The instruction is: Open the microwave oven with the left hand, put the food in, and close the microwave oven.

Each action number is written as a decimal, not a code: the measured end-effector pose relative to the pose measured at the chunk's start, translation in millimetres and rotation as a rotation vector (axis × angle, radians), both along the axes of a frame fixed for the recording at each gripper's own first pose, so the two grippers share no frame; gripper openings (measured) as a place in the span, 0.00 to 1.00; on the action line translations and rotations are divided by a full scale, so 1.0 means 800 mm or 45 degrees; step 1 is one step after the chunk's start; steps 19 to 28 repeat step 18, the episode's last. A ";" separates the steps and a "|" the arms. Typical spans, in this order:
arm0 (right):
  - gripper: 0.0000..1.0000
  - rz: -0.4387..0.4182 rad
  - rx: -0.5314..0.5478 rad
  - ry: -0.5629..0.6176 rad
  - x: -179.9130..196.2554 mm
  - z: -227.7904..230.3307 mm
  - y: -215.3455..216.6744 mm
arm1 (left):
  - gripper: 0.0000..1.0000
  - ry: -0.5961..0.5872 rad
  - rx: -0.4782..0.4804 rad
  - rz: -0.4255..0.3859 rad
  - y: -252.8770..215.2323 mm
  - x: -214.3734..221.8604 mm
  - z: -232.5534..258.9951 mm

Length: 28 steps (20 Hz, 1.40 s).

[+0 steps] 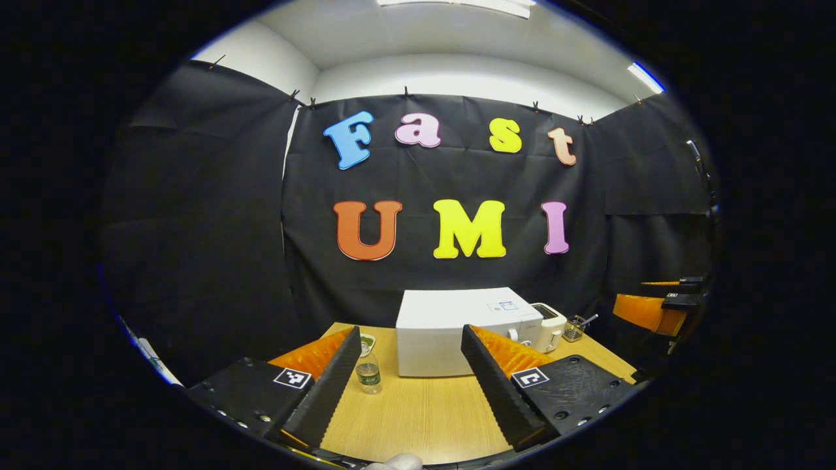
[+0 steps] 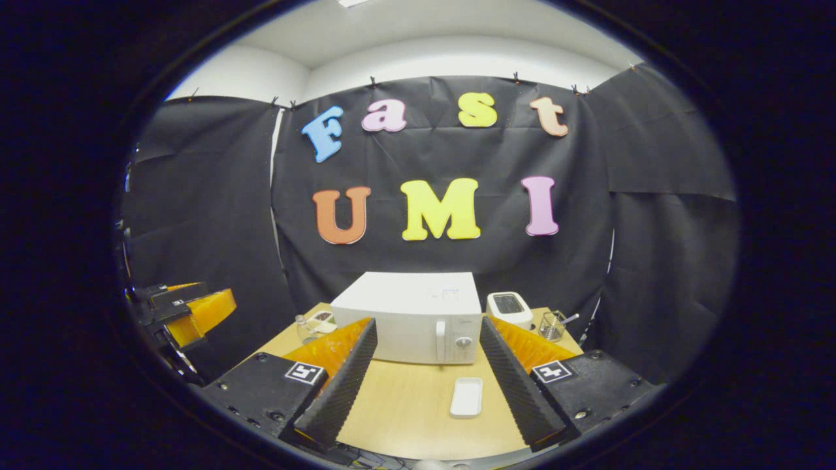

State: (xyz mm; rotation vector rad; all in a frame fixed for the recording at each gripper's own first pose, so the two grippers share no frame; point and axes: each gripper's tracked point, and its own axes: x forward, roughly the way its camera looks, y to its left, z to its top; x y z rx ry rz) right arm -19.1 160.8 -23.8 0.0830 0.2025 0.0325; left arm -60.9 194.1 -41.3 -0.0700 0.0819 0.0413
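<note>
The white microwave (image 2: 408, 316) stands at the back of the wooden table (image 2: 405, 411) with its door shut, its handle (image 2: 439, 341) and knob (image 2: 464, 341) facing me. A white oblong dish (image 2: 467, 396) lies on the table before the knob. My right gripper (image 2: 428, 323) hovers open over the table's front, nothing between its fingers. My left gripper (image 1: 411, 330) is also open and empty, held above the table's front left, facing the microwave (image 1: 457, 329) side on. Each gripper shows at the edge of the other's view: the left one (image 2: 189, 310), the right one (image 1: 656, 307).
A clear water bottle (image 1: 369, 372) stands left of the microwave, with a small dish (image 1: 368, 341) behind it. Right of the microwave are a white toaster (image 2: 509, 307) and a glass holder with a utensil (image 2: 552, 324). Black cloth walls close in on three sides.
</note>
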 end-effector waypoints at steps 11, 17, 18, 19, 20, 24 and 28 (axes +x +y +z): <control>1.00 -0.071 -0.016 -0.089 -0.009 0.046 -0.036 | 1.00 -0.068 0.013 -0.044 -0.023 0.009 0.045; 0.91 -0.071 -0.010 -0.099 -0.007 0.054 -0.040 | 0.95 -0.086 0.025 -0.055 -0.029 0.014 0.058; 0.91 -0.069 -0.006 -0.100 -0.007 0.054 -0.039 | 0.95 -0.089 0.030 -0.059 -0.029 0.017 0.059; 0.91 -0.069 -0.006 -0.100 -0.007 0.054 -0.039 | 0.95 -0.089 0.030 -0.059 -0.029 0.017 0.059; 0.91 -0.069 -0.006 -0.100 -0.007 0.054 -0.039 | 0.95 -0.089 0.030 -0.059 -0.029 0.017 0.059; 0.91 -0.069 -0.006 -0.100 -0.007 0.054 -0.039 | 0.95 -0.089 0.030 -0.059 -0.029 0.017 0.059; 0.91 -0.069 -0.006 -0.100 -0.007 0.054 -0.039 | 0.95 -0.089 0.030 -0.059 -0.029 0.017 0.059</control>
